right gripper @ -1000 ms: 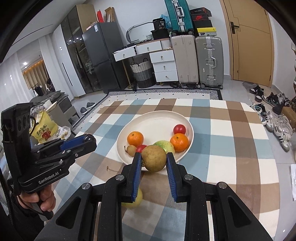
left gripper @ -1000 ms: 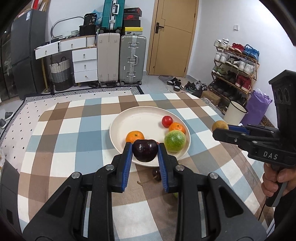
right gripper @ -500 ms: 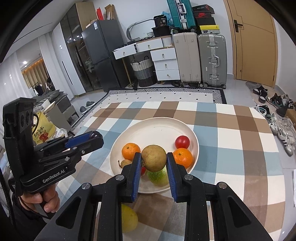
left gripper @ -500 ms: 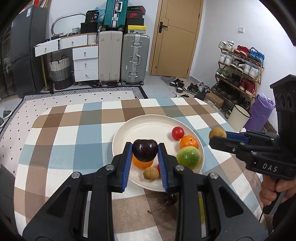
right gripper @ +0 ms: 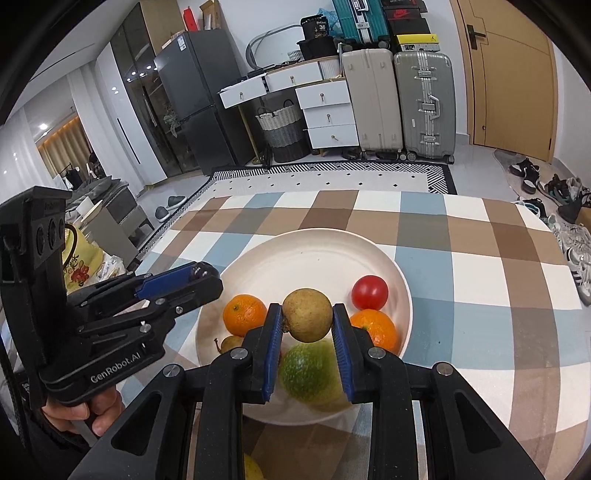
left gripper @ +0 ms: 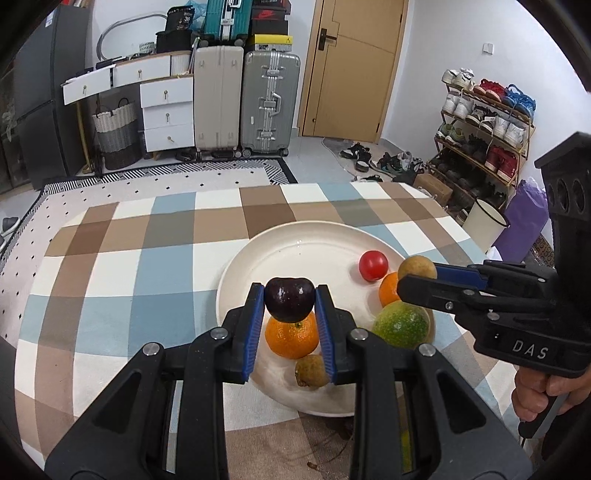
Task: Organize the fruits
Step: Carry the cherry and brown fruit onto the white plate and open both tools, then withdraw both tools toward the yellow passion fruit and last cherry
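L tongs (left gripper: 290, 301) grip dark plum (left gripper: 290, 298), R tongs (right gripper: 307, 320) brown fruit (right gripper: 307, 314)

We see a glossy dark plum (left gripper: 290, 299), a matt rough brown round fruit (right gripper: 307, 314), and a smooth cream plate (left gripper: 314, 243).

"DAS" is printed in pale capitals on the black body of the right tongs (left gripper: 417, 278), as seen from the left wrist view. "GenRobot.AI" is printed in white along the lower body of the left tongs (right gripper: 207, 275) in the right wrist view. A white "36" is carried on the black box (right gripper: 318, 31) stacked on the white drawer unit (right gripper: 325, 110). A Nike swoosh is shown on the dark shoebox (left gripper: 269, 14) above the suitcases. Red characters are printed on the yellow bag (right gripper: 79, 264) at the left, but they cannot be read.
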Demonstrator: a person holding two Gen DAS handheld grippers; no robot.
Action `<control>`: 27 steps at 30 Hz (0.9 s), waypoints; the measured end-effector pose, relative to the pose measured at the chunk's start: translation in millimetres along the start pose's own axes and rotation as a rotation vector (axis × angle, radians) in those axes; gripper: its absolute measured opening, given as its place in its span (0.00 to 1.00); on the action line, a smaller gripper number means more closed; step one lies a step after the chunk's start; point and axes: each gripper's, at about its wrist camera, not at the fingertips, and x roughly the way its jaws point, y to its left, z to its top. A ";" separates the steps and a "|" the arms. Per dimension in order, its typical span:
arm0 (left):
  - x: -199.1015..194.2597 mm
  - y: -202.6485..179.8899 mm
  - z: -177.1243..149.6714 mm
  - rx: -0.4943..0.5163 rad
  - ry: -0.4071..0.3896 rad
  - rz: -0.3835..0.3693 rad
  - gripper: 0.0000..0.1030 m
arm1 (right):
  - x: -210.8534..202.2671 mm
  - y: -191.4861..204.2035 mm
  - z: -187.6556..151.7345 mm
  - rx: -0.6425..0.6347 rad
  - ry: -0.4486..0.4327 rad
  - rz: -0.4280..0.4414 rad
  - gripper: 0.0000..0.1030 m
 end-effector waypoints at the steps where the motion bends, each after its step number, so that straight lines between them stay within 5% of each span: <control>1: 3.5 -0.4 0.3 -0.003 0.005 0.001 0.24 | 1.9 -1.0 1.1 0.003 0.001 0.001 0.26; 10: 22.1 -11.1 -0.5 0.008 0.037 0.008 0.24 | 15.9 -9.2 4.0 0.025 0.019 0.004 0.26; 14: 13.9 -20.1 -2.3 0.035 0.019 0.016 0.26 | 5.1 -8.9 3.4 0.000 -0.025 0.002 0.40; 17: 3.9 -20.9 -4.7 0.030 0.019 0.033 0.39 | -5.0 -10.2 2.4 -0.002 -0.039 -0.021 0.41; 21: -19.4 -17.7 -13.3 0.006 -0.008 0.058 0.81 | -21.1 -7.8 -4.8 -0.029 -0.047 -0.041 0.61; 23: -33.5 -15.3 -17.9 0.005 -0.022 0.060 0.81 | -28.8 -5.8 -9.7 -0.038 -0.049 -0.038 0.78; 27: -59.4 -14.7 -29.7 0.006 -0.021 0.077 0.87 | -44.9 -3.2 -22.4 -0.031 -0.061 -0.043 0.93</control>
